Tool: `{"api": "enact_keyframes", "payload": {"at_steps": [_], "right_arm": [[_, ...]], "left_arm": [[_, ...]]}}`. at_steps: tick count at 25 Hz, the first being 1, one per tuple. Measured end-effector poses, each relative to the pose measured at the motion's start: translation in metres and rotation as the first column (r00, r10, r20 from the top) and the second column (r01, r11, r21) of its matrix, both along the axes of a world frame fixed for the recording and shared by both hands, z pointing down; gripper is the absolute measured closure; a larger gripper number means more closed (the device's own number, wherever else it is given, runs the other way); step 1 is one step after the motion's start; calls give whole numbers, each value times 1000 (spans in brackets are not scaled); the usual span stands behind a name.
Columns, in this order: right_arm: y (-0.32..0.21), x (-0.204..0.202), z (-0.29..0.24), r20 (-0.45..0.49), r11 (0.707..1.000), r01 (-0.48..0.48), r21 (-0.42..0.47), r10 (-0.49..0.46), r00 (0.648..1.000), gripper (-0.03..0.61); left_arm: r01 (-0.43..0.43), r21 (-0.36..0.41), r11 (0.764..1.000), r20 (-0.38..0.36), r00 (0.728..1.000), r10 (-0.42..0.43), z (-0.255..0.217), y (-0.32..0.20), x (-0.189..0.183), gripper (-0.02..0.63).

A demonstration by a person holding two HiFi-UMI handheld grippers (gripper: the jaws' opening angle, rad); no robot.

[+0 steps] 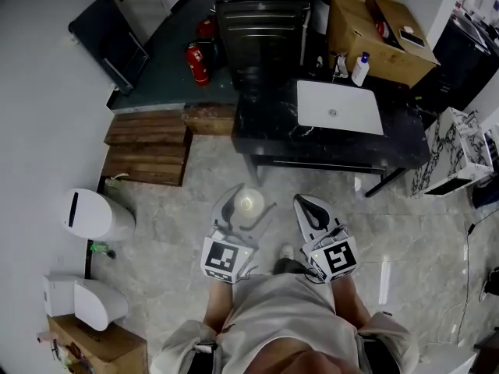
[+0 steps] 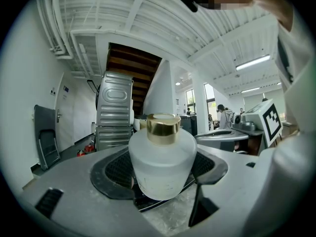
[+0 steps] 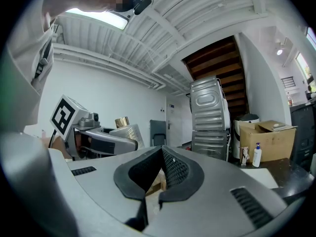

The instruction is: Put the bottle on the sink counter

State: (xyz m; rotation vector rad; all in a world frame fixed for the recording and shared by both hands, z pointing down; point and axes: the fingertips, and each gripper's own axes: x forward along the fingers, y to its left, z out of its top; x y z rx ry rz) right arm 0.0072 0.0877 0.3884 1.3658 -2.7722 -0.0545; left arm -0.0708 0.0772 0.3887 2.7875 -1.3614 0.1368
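A frosted white bottle (image 1: 249, 202) with a gold cap (image 2: 163, 129) sits upright between the jaws of my left gripper (image 1: 245, 209), which is shut on its body (image 2: 162, 164). I hold it in the air over the tiled floor, in front of the dark sink counter (image 1: 269, 127) with its white basin (image 1: 339, 107). My right gripper (image 1: 308, 207) hangs just to the right of it, jaws shut with nothing between the pads (image 3: 175, 169). The right gripper view shows the held bottle (image 3: 127, 131) off to its left.
A white pump bottle (image 1: 360, 68) and a cardboard box (image 1: 374, 26) stand at the counter's back right. Stacked metal cases (image 1: 257, 10), fire extinguishers (image 1: 197, 62) and wooden steps (image 1: 148, 146) lie to the left. A white bin (image 1: 93, 213) stands at the left wall.
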Motion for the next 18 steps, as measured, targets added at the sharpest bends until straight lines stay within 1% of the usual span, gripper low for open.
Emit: {"api": "enact_keyframes", "payload": {"at_steps": [8, 18], "right_arm": [[-30, 13, -3, 5, 999, 35, -1, -35, 999, 581], [-57, 27, -5, 22, 996, 89, -9, -89, 996, 581]], "left_arm": [[25, 2, 1000, 8, 1000, -25, -4, -29, 15, 284], [74, -12, 997, 22, 997, -73, -4, -49, 28, 284]]}}
